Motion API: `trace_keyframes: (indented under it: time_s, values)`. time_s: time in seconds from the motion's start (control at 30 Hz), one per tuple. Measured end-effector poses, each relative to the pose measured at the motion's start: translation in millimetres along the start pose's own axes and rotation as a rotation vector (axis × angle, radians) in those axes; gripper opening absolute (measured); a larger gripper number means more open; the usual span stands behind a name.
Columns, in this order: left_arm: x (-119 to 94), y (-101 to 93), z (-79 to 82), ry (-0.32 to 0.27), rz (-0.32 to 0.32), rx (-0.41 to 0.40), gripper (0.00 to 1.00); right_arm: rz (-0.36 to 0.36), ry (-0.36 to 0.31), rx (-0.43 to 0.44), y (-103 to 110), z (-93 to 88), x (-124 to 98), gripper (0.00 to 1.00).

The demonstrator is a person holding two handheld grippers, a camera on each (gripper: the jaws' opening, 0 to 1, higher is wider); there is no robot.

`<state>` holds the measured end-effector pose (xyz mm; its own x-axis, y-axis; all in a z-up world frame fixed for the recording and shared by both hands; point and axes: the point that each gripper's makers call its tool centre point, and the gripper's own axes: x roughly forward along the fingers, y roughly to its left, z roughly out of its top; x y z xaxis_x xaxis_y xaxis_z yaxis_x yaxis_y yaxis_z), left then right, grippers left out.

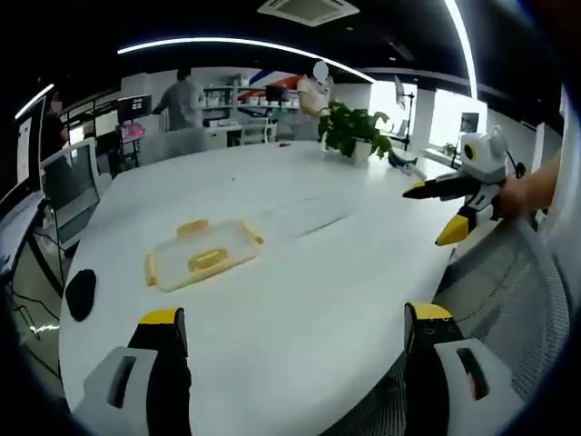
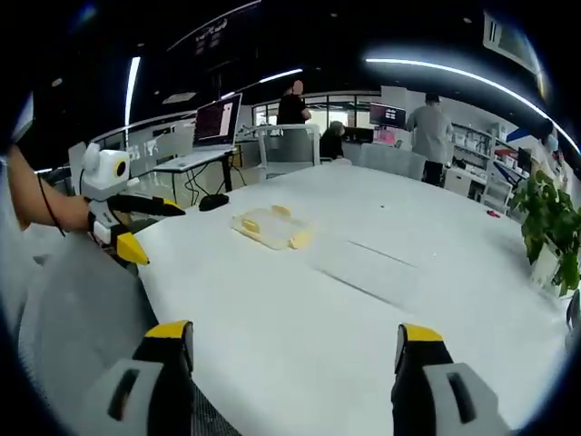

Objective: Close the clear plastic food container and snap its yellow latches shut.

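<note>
The left hand-held gripper (image 1: 289, 331) is hovering over the near edge of the worktop (image 1: 345, 272) with its jaws spread wide and nothing between them. The right hand-held gripper (image 2: 295, 350) is doing the same further along that edge, also released and empty; in the left gripper view it is reaching in from the side (image 1: 445, 211), jaws apart.

The container (image 1: 201, 252) is lying well ahead of both, apart from them, toward the middle of the worktop. From the left hand-held gripper it is sitting ahead and to the left; from the right one it (image 2: 270, 226) is ahead, a little left, and looks farther off. So the left looks nearer, and I judge it the likelier one to reach first.

The container is a flat clear box with yellow latches (image 1: 209, 261), its long axis running slantwise across the left gripper view. Whether its lid is fully seated is too small to tell.
</note>
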<state>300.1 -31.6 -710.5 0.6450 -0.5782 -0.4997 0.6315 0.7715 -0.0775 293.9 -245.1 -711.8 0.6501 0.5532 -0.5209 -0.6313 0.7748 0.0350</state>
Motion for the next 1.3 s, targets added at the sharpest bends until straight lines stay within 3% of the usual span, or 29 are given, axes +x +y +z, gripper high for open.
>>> trace_keyframes:
  time_s: [1.3]
  values:
    - [-2.1, 0.7, -2.3, 0.006, 0.010, 0.015, 0.97, 0.003, 0.010, 0.011, 2.9, -3.7, -0.7, 0.91]
